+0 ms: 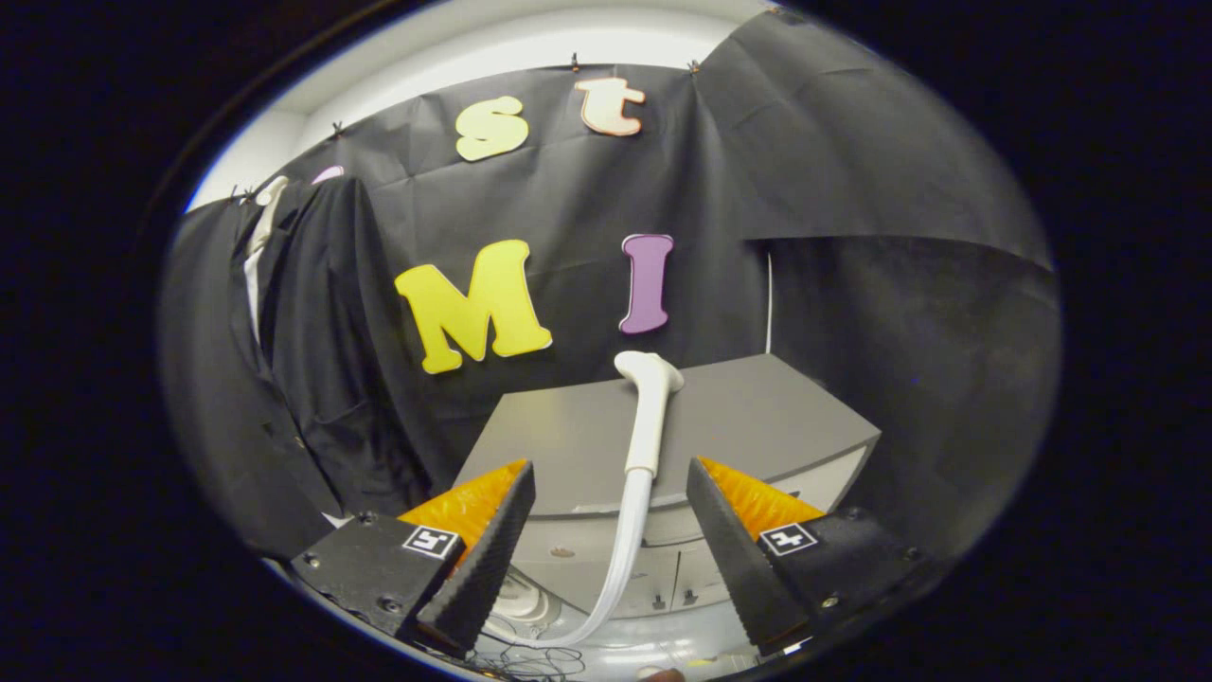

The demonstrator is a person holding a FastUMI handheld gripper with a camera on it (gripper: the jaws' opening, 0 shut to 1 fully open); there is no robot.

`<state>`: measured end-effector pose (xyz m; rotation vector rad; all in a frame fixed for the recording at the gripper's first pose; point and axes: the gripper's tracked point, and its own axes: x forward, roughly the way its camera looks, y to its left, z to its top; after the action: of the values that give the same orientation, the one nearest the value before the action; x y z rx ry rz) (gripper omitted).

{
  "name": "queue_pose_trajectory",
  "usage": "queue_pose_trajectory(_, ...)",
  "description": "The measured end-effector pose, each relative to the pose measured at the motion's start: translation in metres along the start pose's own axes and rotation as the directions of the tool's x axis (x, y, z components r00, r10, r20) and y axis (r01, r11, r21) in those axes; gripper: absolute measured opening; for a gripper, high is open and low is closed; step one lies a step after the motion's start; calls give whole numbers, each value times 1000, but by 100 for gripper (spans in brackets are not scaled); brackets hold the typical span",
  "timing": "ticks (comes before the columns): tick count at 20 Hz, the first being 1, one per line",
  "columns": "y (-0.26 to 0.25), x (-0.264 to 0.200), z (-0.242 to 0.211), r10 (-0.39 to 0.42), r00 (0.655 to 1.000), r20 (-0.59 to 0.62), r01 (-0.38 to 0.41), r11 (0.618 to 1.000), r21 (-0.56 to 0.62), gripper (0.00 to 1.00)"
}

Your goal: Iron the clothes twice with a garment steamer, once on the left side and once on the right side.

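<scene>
A white garment steamer head [648, 407] lies on a grey cabinet top [748, 421], its nozzle pointing away from me. Its white hose [620, 559] runs down off the cabinet's front edge, between my fingers, and curves toward the floor. A dark jacket over a white shirt [284, 341] hangs on the booth wall, to the left of the cabinet. My gripper [611, 474] is open, its fingers spread on either side of the steamer's handle, short of it and not touching it.
The grey cabinet has white drawer fronts [663, 568] below its top. A round white appliance base [521, 597] with thin cables sits on the floor under the left finger. Black cloth closes in the space behind and to the right.
</scene>
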<state>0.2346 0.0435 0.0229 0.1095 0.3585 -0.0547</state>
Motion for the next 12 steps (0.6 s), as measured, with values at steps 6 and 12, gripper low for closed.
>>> queue_pose_trajectory(6,-20,86,10,-13,993,-115,14,1000,8,99)
queue_pose_trajectory(12,-26,153,10,35,975,-221,-19,997,73,95)
